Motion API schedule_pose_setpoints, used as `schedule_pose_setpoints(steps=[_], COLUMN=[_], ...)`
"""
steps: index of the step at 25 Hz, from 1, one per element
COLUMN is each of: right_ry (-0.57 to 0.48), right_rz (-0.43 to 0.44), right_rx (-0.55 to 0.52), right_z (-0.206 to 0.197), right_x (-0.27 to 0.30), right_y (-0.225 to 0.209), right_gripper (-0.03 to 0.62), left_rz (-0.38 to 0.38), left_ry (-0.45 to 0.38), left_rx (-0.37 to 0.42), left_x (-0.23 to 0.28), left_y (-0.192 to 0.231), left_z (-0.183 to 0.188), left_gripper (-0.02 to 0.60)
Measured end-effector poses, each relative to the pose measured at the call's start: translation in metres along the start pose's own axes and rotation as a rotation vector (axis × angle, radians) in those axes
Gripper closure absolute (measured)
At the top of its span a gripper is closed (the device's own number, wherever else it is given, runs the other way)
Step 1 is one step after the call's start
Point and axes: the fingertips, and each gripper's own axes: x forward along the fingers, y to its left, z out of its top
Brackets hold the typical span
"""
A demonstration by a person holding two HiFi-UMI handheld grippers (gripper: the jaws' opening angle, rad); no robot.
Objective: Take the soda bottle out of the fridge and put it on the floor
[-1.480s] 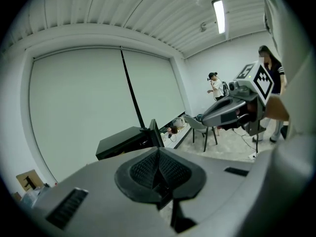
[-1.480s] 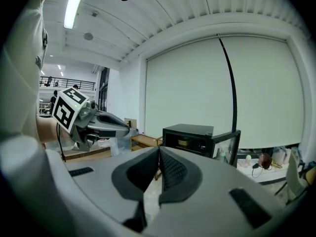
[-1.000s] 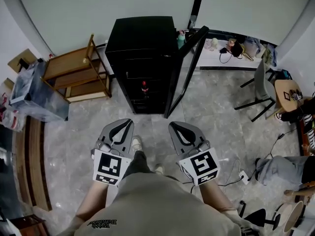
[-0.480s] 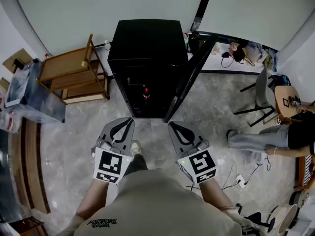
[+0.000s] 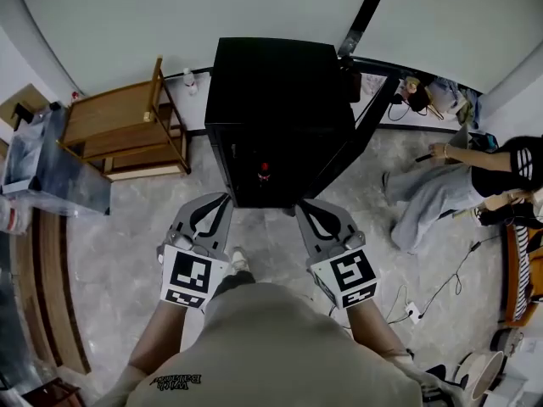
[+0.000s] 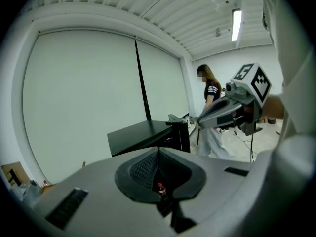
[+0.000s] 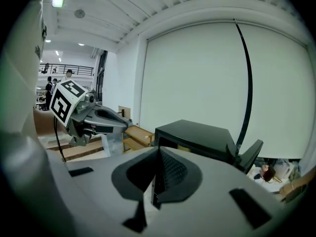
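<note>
The black fridge [image 5: 280, 100] stands ahead with its door [image 5: 361, 134] swung open to the right. Inside, low on a shelf, stands the soda bottle [image 5: 264, 175], dark with a red cap. In the left gripper view the bottle [image 6: 159, 187] shows small through the notch below the closed jaws. My left gripper [image 5: 225, 199] and right gripper [image 5: 302, 205] hover side by side just short of the fridge's front, both shut and holding nothing. The bottle lies between and beyond their tips.
A wooden shelf unit [image 5: 127, 130] stands left of the fridge, with a grey box [image 5: 51, 164] further left. A person [image 5: 475, 181] sits on the floor at the right near a cluttered low table [image 5: 424, 91]. A cable [image 5: 445, 282] trails across the floor.
The fridge has come closer and larger in the head view. Both grippers now reach its front, still shut. The person at the right has shifted up towards the low table.
</note>
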Motion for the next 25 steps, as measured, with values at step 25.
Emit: schedule_pose_setpoints(steps=[25], right_ry=[0.147], right_rz=[0.036], right_rx=[0.016], right_z=[-0.031], right_x=[0.116], right_y=[-0.059], right_gripper=[0.597], left_rz=[-0.044], left_ry=[0.073], left_rx=[-0.07], left_x=[0.098], left_y=[0.061], left_z=[-0.022], left_gripper=[0.572])
